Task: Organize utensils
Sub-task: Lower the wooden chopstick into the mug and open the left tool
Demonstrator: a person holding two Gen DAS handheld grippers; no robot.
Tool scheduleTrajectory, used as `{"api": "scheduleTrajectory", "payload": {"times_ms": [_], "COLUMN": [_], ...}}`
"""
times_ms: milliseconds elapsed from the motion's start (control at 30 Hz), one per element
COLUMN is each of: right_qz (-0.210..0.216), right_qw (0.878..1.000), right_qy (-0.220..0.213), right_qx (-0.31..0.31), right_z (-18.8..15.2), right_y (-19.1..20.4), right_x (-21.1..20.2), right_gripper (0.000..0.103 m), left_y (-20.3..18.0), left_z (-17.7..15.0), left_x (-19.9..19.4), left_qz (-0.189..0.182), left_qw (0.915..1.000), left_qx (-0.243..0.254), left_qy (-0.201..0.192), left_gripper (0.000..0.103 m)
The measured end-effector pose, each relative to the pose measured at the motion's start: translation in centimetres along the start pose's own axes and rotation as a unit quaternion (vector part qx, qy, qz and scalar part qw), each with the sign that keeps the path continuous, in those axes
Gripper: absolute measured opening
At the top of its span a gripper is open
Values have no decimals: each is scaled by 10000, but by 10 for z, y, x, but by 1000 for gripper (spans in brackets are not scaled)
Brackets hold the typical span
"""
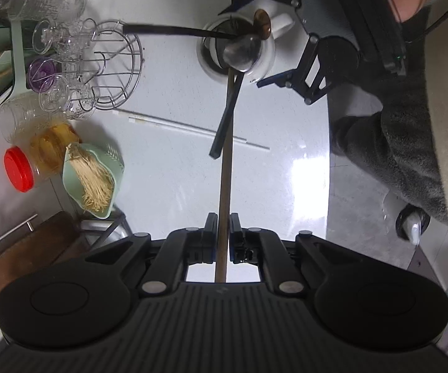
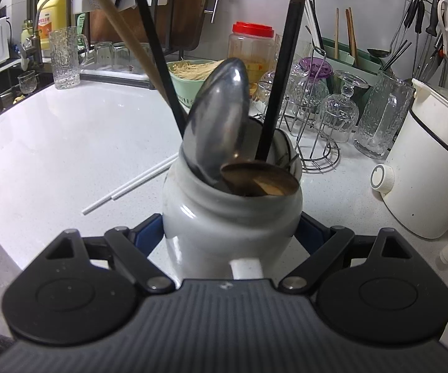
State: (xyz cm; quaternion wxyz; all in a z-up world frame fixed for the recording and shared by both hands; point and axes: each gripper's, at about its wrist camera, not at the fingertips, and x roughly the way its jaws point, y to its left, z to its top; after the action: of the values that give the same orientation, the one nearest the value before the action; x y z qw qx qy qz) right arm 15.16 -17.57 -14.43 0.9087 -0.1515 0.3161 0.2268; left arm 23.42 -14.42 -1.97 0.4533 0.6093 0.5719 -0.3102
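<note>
A: White counter [image 2: 53, 143] first. The white holder jar [image 2: 233, 214] stands on it, clasped at the sides by the right gripper [image 2: 231, 233], jaws spread wide around its body.

B: Left gripper [image 1: 223, 236]?

A: Nearly closed, pinching the wooden-handled spoon [image 1: 225, 168] by its stem. The spoon's brown bowl already sits in the jar mouth, beside the steel ladle [image 2: 217, 118] and a black-handled utensil [image 2: 281, 77].

B: To finish well?

A: My guess: keep the jar braced, let the stem slide down before releasing, avoid levering the ladle.

B: Unclear?

A: The jar's bottom is hidden. White chopsticks [image 1: 199, 130] remain on the counter.
</note>
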Motion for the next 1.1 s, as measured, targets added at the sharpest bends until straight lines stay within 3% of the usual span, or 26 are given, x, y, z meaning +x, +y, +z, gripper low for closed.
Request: {"api": "scheduleTrajectory", "payload": {"times_ms": [200,533,1100], "right_qz": [11,49,27], "right_qw": [10000,10000,10000], "right_qy": [-38,-61,-72], "right_qx": [9,15,29], "right_z": [-1,-2,-1], "right_y": [1,0,0], "right_x": [-1,-1,0], "right_gripper": [92,92,92], "left_y": [14,19,58], "left_z": [7,28,51], "left_x": [-15,-69,-76], "left_qz": [185,48,-839], "left_qw": [9998,9970,9821], "left_qx": [29,185,-953], "left_qy": [-80,-746,-1392], "left_gripper": [10,11,13]}}
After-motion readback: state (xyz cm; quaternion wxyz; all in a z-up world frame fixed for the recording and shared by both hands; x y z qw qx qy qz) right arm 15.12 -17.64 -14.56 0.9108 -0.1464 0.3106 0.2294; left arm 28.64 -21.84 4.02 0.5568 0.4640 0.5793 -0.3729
